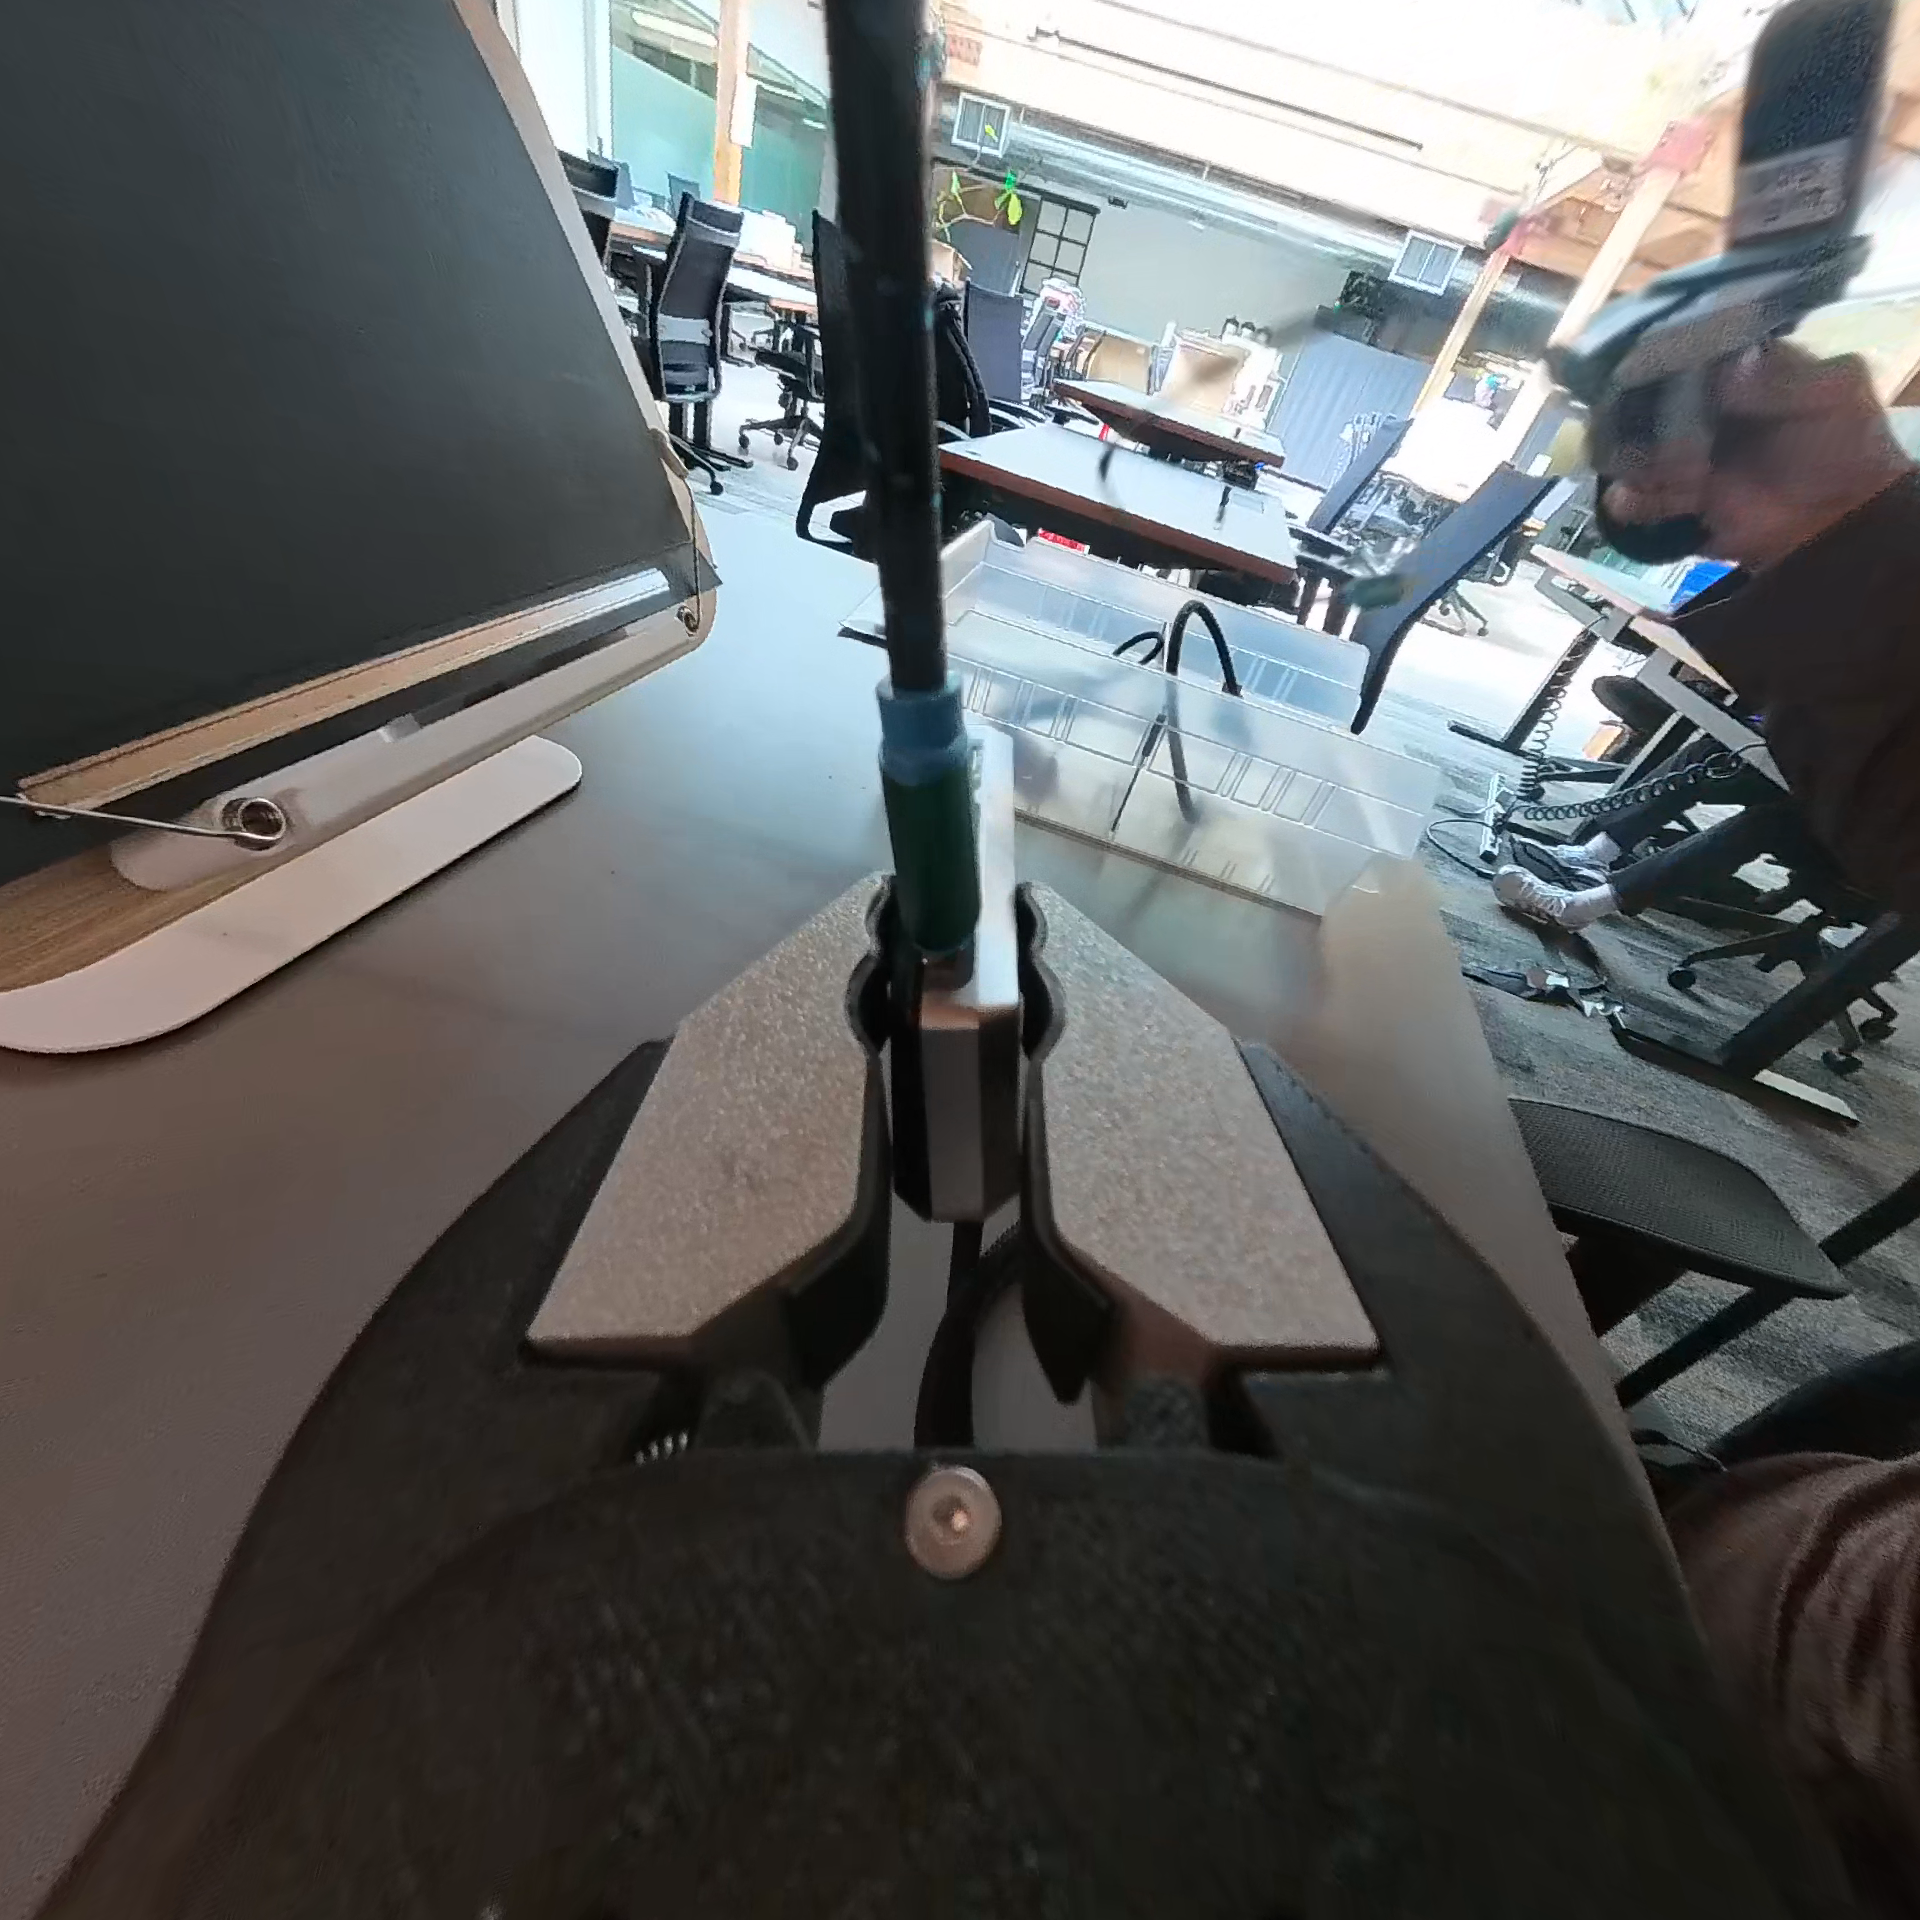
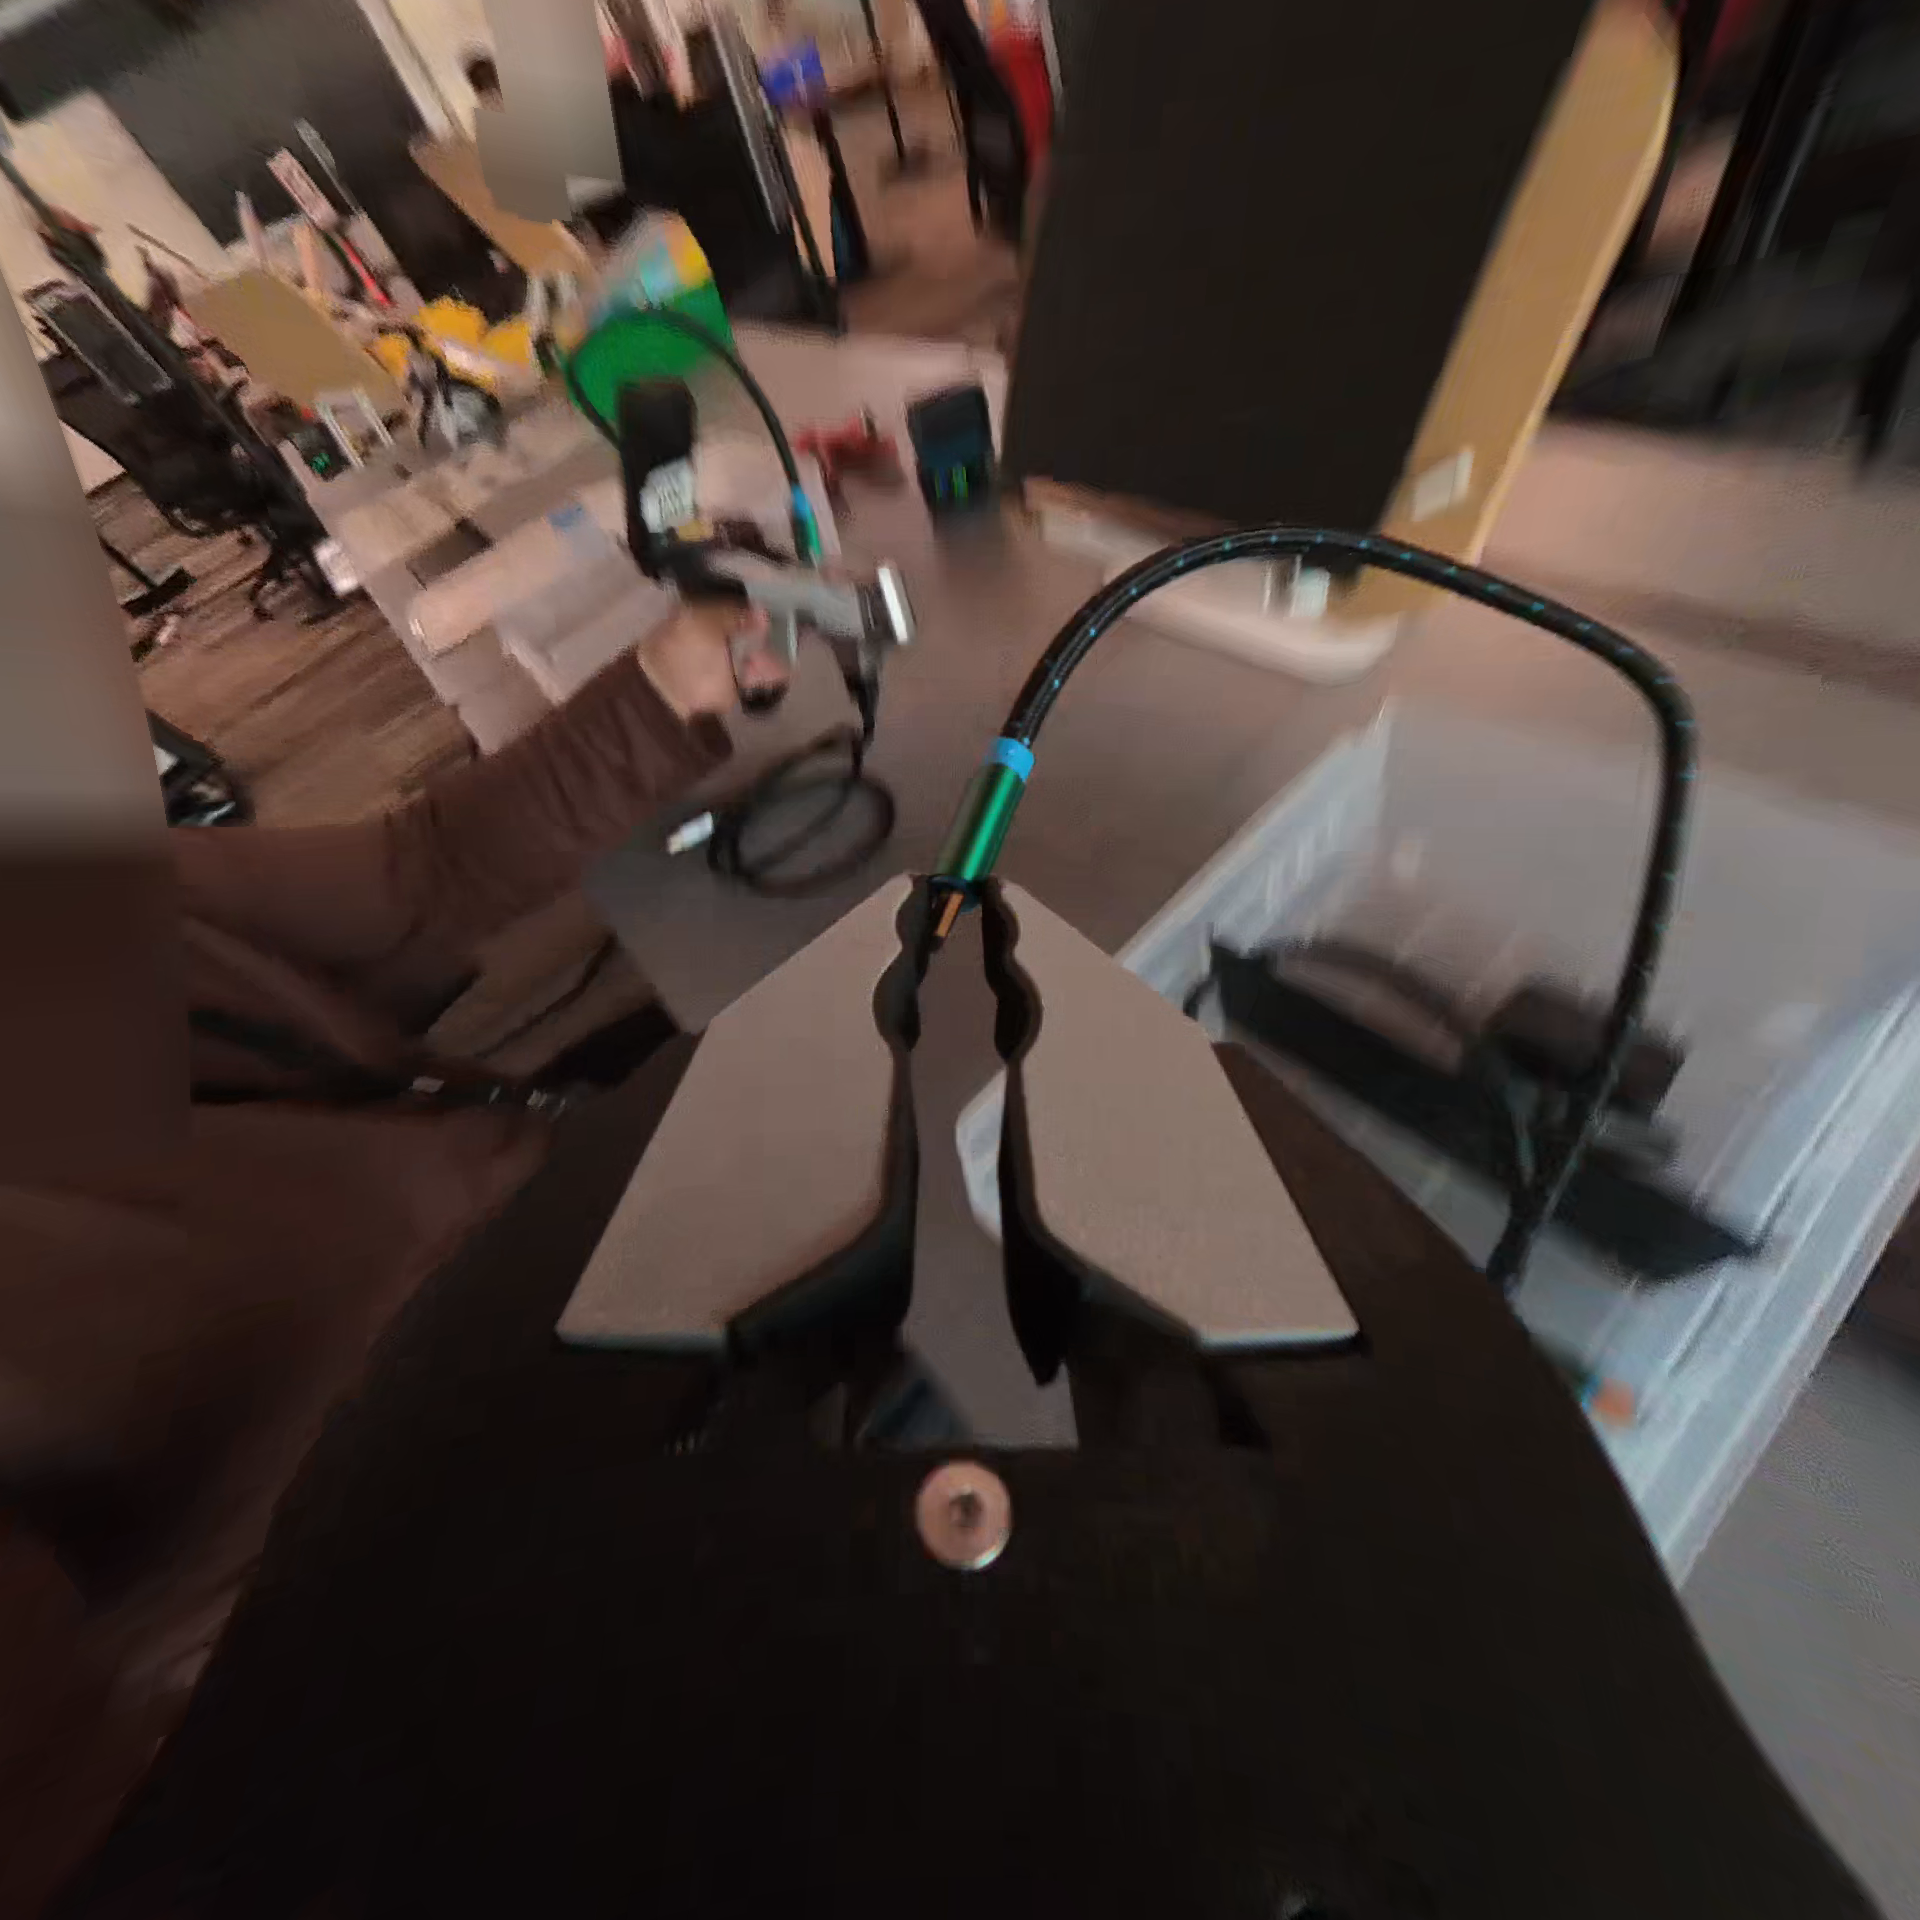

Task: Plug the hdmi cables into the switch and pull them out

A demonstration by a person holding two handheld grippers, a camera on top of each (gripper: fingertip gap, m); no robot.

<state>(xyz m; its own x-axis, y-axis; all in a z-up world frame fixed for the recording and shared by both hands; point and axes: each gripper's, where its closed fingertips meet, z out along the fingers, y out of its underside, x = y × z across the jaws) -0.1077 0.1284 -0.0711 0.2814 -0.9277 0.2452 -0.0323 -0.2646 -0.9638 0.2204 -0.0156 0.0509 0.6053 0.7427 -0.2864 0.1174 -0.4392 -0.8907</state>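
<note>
Desk point(image 1: 312, 1195): dark top, carries everything below.
Monitor point(image 1: 291, 364): dark screen on a white foot, left side of the desk.
Clear plastic bin point(image 1: 1195, 769): at the far right of the desk, black cable loops inside; seen close under the right gripper in the right wrist view point(image 2: 1766, 1247).
Left gripper point(image 1: 956, 935): jaws closed tight on the switch point(image 1: 961, 1081), a small silver metal box held on edge between the pads, above the desk.
Right gripper point(image 2: 951, 904): jaws nearly together, tips pinching the plug end of a loose hdmi cable point(image 2: 1351, 551); in the left wrist view it appears blurred at upper right point(image 1: 1704, 312).
Plugged hdmi cable point(image 1: 883, 312): black braid, green-and-blue connector point(image 1: 925, 821) seated in the switch, running straight up.
Loose cable's connector point(image 2: 982, 800): green barrel, blue ring, well apart from the switch point(image 2: 883, 613).
</note>
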